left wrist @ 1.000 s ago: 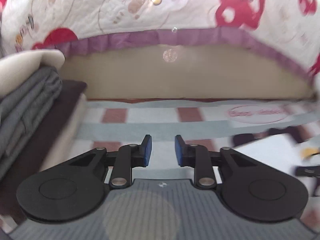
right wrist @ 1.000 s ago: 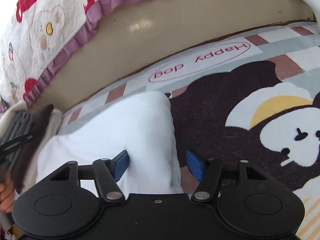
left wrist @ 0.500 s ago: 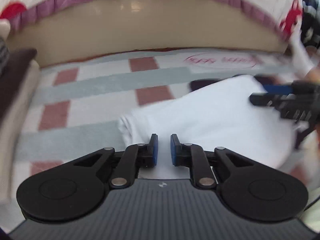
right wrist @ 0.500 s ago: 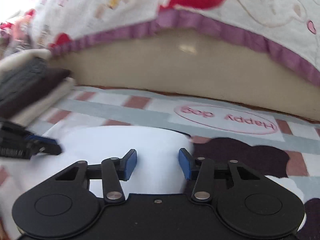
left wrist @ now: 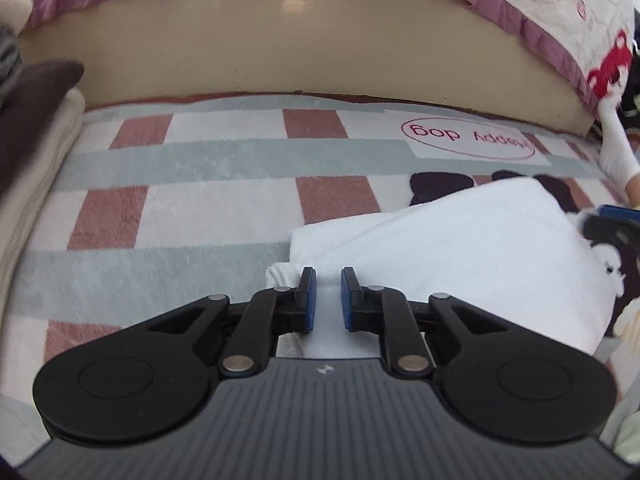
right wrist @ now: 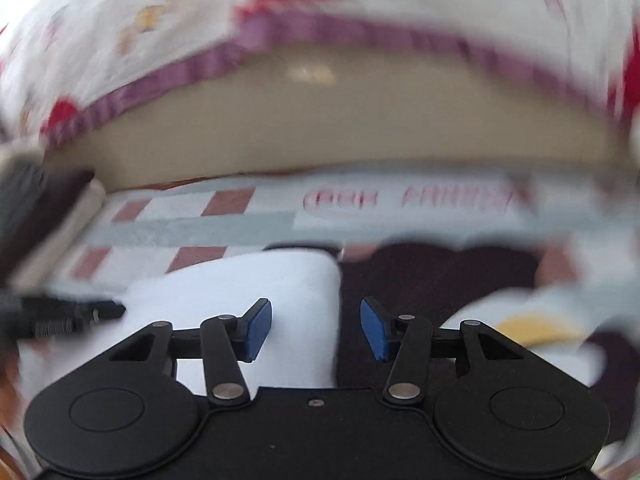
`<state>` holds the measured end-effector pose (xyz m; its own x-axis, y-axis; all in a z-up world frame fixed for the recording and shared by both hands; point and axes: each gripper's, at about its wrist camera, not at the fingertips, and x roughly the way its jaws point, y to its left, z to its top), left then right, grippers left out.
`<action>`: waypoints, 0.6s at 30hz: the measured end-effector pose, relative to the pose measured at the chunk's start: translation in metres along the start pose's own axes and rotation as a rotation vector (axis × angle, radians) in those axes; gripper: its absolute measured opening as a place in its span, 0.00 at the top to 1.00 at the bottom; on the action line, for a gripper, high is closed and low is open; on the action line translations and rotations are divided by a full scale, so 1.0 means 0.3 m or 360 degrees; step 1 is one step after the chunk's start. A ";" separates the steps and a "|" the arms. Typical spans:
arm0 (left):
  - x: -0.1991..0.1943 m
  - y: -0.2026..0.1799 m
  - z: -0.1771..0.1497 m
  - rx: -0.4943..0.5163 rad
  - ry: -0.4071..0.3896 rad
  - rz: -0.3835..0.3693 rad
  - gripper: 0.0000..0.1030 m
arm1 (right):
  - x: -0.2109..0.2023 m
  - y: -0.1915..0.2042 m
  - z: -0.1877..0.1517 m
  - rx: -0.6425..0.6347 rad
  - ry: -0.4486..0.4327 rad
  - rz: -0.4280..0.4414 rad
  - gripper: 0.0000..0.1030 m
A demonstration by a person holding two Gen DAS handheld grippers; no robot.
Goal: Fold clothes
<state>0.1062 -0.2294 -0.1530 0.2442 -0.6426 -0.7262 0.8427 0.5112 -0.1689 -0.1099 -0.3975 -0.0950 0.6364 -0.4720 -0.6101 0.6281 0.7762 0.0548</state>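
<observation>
on the checked pink, grey and white rug (left wrist: 208, 200) lies a folded white fleecy garment (left wrist: 460, 248). left gripper (left wrist: 327, 298) sits at its near corner, jaws narrowed with white cloth between the blue pads; whether they press it, cannot tell. right gripper (right wrist: 316, 330) stands open over the garment's edge, gripping nothing.

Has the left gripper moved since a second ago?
Yes. The left gripper has come down toward the rug and onto the white garment; the bed frame sits higher in view.
</observation>
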 end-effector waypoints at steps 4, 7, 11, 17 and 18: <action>-0.001 0.032 0.002 -0.0085 0.0015 -0.0060 0.86 | -0.114 0.127 -0.078 -0.0577 0.0004 0.0318 0.46; 0.000 0.040 0.000 -0.0096 0.0015 -0.0077 0.86 | -0.120 0.203 -0.174 -0.1085 0.0081 0.0193 0.38; 0.003 0.034 0.003 -0.0088 0.0015 -0.0068 0.86 | -0.081 0.243 -0.289 -0.1610 0.0084 0.0032 0.40; 0.000 0.044 -0.003 -0.0105 0.0012 -0.0086 0.86 | -0.024 0.244 -0.362 -0.2018 0.0121 -0.0102 0.48; 0.001 0.047 -0.002 -0.0117 0.0017 -0.0091 0.86 | -0.031 0.231 -0.353 -0.1973 0.0129 -0.0103 0.49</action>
<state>0.1179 -0.2220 -0.1561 0.1915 -0.6659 -0.7210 0.8174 0.5148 -0.2584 -0.1199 -0.2951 -0.1691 0.5629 -0.5312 -0.6332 -0.2169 0.6443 -0.7334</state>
